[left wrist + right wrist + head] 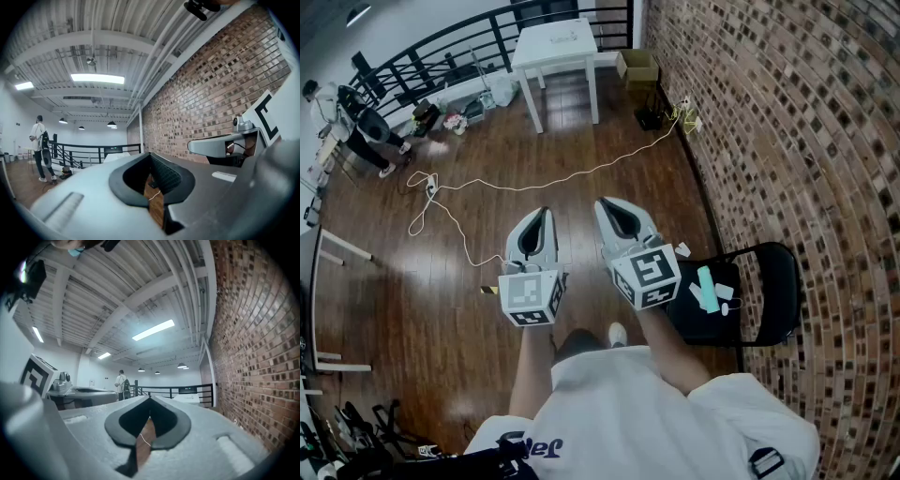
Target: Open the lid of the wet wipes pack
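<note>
I'm working in bright, even indoor light from long white ceiling strip lights (97, 78), which burn out to pure white in both tool views. The dark polished wooden floor (581, 197) carries a pale sheen at its far end, and the shadows are soft. Heavy fisheye bows the red brick wall (787, 141), and the tool views go black at the corners. Close to the lens, the grey left tool (150, 154) and grey right tool (149, 401) look soft and out of focus.
</note>
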